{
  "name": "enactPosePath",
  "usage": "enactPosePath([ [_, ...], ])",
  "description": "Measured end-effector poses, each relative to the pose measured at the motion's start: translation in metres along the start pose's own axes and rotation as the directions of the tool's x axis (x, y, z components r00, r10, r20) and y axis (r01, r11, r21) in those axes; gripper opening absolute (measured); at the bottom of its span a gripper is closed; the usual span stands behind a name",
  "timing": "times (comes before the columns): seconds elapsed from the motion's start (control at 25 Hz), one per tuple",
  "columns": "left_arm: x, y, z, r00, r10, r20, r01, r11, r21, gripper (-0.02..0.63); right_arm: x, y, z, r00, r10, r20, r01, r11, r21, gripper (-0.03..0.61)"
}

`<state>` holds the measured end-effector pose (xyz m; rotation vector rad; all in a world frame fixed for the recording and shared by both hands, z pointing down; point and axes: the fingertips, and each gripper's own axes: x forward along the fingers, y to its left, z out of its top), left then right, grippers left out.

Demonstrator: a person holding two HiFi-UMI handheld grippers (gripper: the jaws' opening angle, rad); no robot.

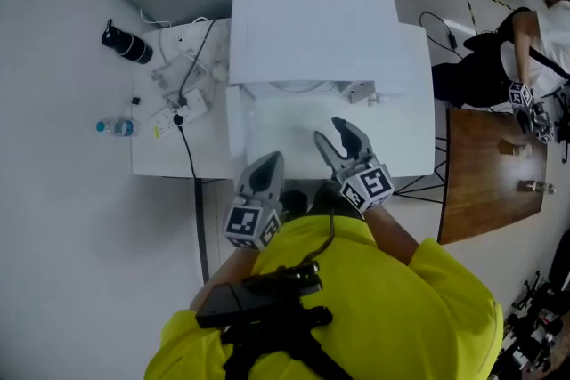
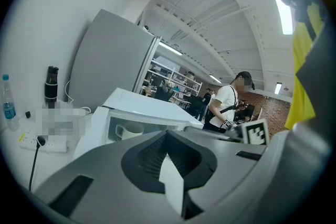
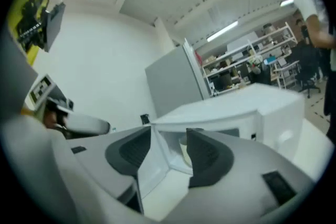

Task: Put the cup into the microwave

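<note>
Cup (image 2: 128,131) sits inside the open microwave (image 1: 312,22), at 12 o'clock from both your grippers. Left gripper (image 1: 267,161) looks clenched, tips meeting, nothing held. Right gripper (image 1: 328,131) is released: jaws apart, empty, aimed into the cavity. Water bottle (image 1: 116,127) lies at the microwave's 9 o'clock.

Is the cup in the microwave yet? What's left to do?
Done: the cup sits inside the microwave. In hand: nothing. The right gripper is open and empty, the left gripper is shut on nothing, and both are in front of the microwave. Left: the door looks open, so probably shutting it, though the job itself seems finished.
</note>
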<state>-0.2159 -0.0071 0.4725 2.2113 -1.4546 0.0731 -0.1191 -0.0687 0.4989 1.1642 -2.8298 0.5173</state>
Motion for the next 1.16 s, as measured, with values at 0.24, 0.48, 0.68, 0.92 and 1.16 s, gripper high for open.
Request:
enactPosePath([
  [0.24, 0.004, -0.018, 0.032, 0.996, -0.008, 0.089, 0.005, 0.999, 0.032, -0.003, -0.084, -0.006, 0.078, 0.992, -0.129, 0.017, 0.13, 0.989, -0.065, 0.003],
  [0.48, 0.009, -0.025, 0.052, 0.992, 0.011, 0.129, -0.021, 0.997, 0.075, -0.003, -0.119, -0.027, 0.083, 0.972, -0.235, 0.028, 0.234, 0.971, 0.039, 0.003],
  [0.68, 0.009, -0.027, 0.05, 0.991, 0.027, 0.128, -0.038, 0.996, 0.084, -0.003, -0.121, -0.023, 0.084, 0.976, -0.215, 0.025, 0.215, 0.977, -0.007, 0.003],
  [0.92, 0.008, -0.024, 0.048, 0.991, 0.043, 0.129, -0.053, 0.996, 0.076, -0.003, -0.111, -0.019, 0.085, 0.982, -0.189, 0.014, 0.189, 0.982, -0.012, 0.003],
  [1.16, 0.01, -0.02, 0.052, 0.989, 0.052, 0.136, -0.062, 0.995, 0.075, -0.003, -0.099, -0.013, 0.088, 0.986, -0.167, 0.01, 0.167, 0.985, -0.041, 0.003],
])
